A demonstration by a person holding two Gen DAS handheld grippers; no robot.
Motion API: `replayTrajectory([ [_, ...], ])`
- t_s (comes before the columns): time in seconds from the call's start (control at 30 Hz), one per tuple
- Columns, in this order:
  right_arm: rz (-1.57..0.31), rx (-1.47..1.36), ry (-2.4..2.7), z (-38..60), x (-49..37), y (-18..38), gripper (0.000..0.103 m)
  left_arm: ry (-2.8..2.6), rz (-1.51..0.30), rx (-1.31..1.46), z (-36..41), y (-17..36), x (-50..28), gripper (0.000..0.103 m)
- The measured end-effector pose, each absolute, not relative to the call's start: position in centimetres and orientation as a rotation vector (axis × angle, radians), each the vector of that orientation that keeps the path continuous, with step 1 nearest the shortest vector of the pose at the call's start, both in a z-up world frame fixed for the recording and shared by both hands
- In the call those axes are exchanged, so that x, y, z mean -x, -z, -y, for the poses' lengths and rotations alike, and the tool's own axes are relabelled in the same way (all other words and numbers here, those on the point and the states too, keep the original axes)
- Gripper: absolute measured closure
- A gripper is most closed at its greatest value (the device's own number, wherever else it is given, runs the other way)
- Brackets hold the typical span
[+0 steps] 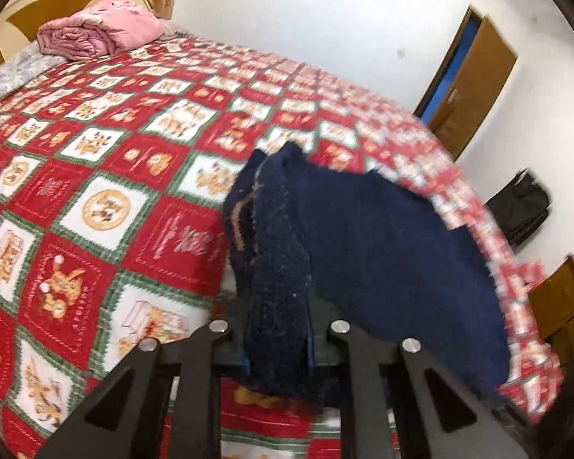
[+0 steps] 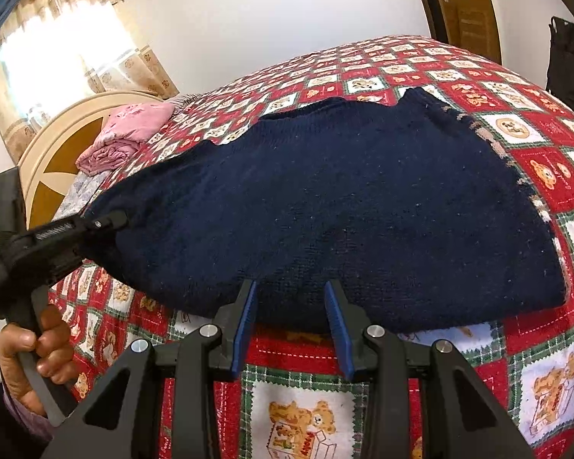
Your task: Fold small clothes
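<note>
The left gripper (image 1: 277, 329) clamps a bunched edge of the navy sweater (image 2: 325, 206); the right gripper (image 2: 291, 319) stands parted, the sweater's near hem just beyond its fingertips on the bedspread (image 2: 547, 168).

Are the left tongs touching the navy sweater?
Touching. In the left wrist view the left tongs are shut on a bunched fold of the navy sweater; the right wrist view shows them gripping its edge.
</note>
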State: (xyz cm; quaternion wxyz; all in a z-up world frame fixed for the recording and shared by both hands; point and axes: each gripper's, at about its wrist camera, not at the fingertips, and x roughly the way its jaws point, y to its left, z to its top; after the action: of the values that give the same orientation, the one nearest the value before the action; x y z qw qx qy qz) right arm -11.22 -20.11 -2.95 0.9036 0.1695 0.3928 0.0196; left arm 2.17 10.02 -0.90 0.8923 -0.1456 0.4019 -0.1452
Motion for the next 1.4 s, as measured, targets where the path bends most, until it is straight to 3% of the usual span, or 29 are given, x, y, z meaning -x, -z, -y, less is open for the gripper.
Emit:
replayTrajectory([
  [0.2, -0.827, -0.412, -0.185, 19.6, 7.6, 0.2, 0.064, 0.365, -0.786, 0.376, -9.7, 0.4, -1.7, 0.084],
  [0.27, -0.853, -0.467, -0.273, 19.1, 4.9, -1.1, 0.056, 0.381, -0.775, 0.410, -9.8, 0.6, -1.6, 0.084],
  [0.33, -0.886, -0.525, -0.348, 18.3, 2.1, -1.8, 0.034, 0.393, -0.759, 0.423, -9.8, 0.6, -1.2, 0.084],
  [0.6, -1.143, -0.329, -0.503, 7.8, -9.4, -2.6, 0.033, 0.386, -0.674, 0.395, -8.6, 0.1, 0.4, 0.084],
  [1.0, -1.347, 0.048, -0.481, 2.4, -13.6, 1.3, 0.033, 0.435, -0.579, 0.261, -5.5, -0.1, 2.2, 0.090],
  [1.07, -1.342, 0.083, -0.472, 2.4, -13.8, 1.9, 0.037, 0.426, -0.586, 0.260, -5.6, 0.1, 2.2, 0.090],
  [1.1, -1.338, 0.110, -0.472, 2.4, -13.7, 2.3, 0.055, 0.428, -0.588, 0.260, -5.6, 0.1, 2.2, 0.090],
  [1.13, -1.346, 0.116, -0.480, 2.6, -13.6, 2.8, 0.067, 0.428, -0.588, 0.257, -5.6, 0.0, 2.2, 0.090],
  [1.23, -1.332, 0.046, -0.500, 3.6, -13.7, 2.7, 0.077, 0.435, -0.595, 0.250, -5.6, -0.1, 2.4, 0.090],
  [1.4, -1.234, -0.038, -0.518, 6.0, -12.1, 0.5, 0.080, 0.467, -0.620, 0.267, -5.0, -0.5, 2.7, 0.090],
])
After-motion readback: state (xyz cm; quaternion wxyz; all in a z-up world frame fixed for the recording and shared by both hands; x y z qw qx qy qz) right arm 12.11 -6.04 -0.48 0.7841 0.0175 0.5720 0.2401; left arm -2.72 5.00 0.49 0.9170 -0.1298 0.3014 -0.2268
